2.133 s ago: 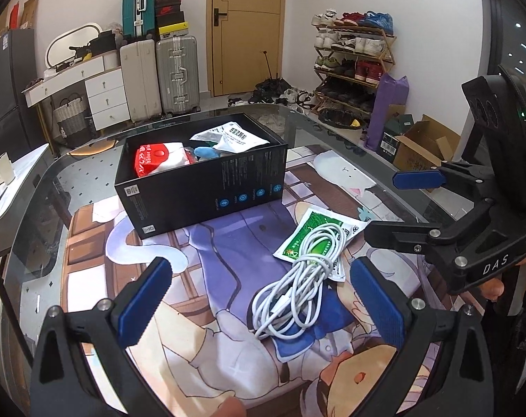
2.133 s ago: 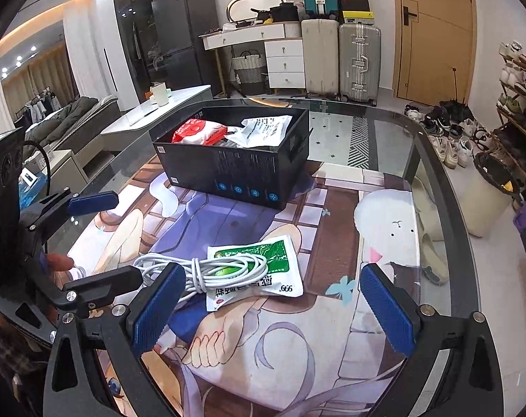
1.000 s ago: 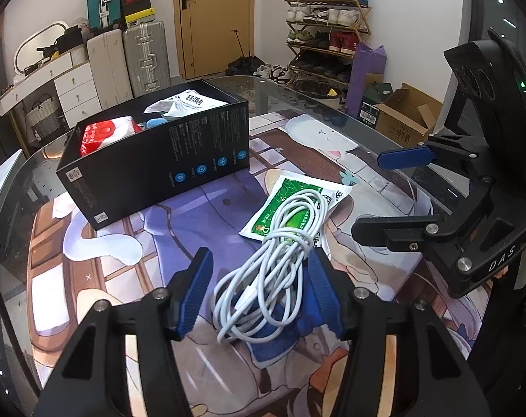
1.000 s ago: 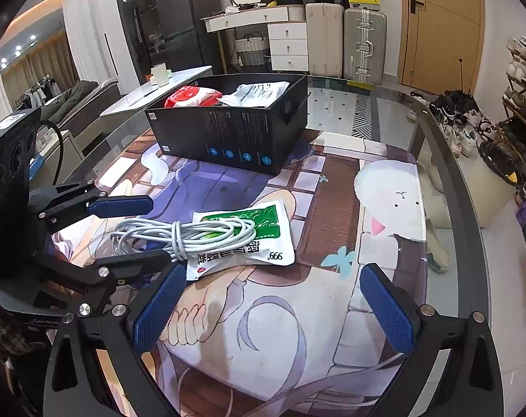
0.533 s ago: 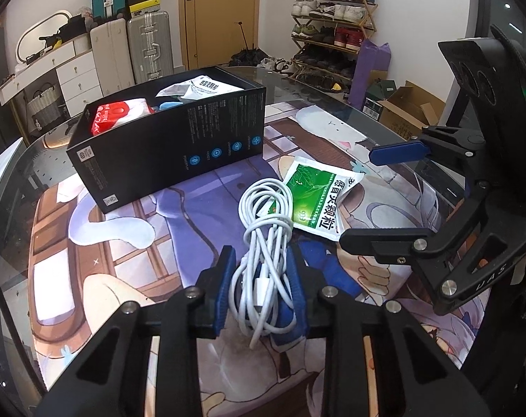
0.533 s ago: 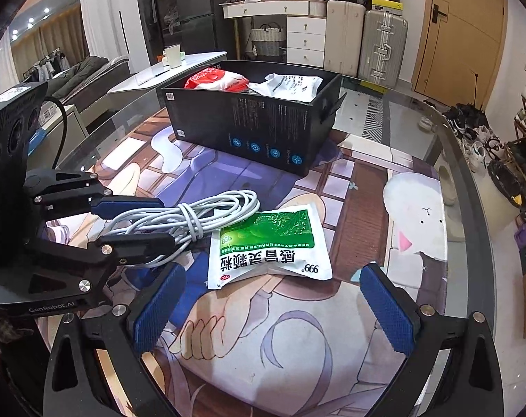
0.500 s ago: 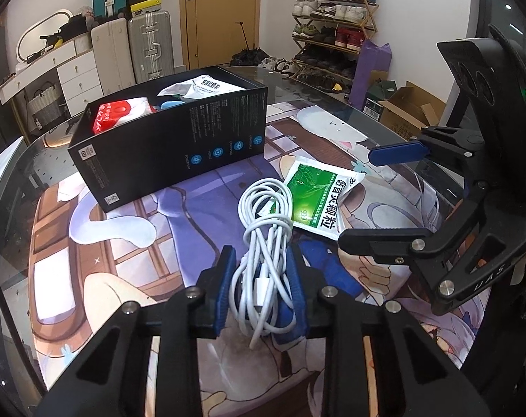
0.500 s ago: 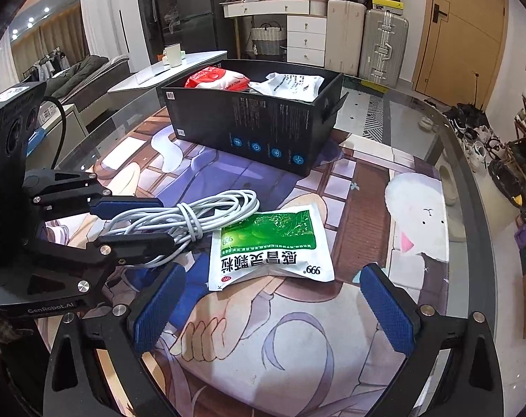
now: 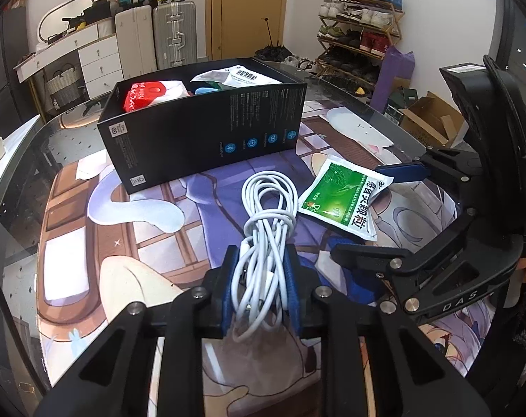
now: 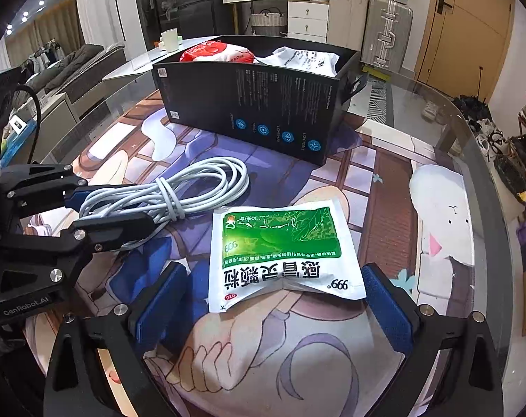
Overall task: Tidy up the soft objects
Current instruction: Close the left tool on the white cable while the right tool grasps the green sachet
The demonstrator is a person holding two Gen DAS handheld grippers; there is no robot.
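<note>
My left gripper [image 9: 261,278] is shut on a coiled white cable [image 9: 268,215], which also shows in the right wrist view [image 10: 179,191], clamped by the left gripper [image 10: 89,208]. A green and white medicine sachet [image 10: 280,253] lies on the printed mat between the blue pads of my open right gripper [image 10: 273,299]; it also shows in the left wrist view [image 9: 346,198]. The right gripper [image 9: 377,208] shows at the sachet in the left wrist view. A black box [image 9: 207,135] behind holds a red pack [image 9: 141,95] and a white pouch [image 9: 238,76].
The glass table [image 10: 454,121] carries a printed anime mat [image 10: 384,208]. The black box [image 10: 263,111] stands at the far side of the mat. Suitcases, a shoe rack and cardboard boxes stand on the floor beyond the table.
My left gripper closed on the cable and lifted it off the sachet. My right gripper moved in and lowered around the sachet, its pads now either side of it.
</note>
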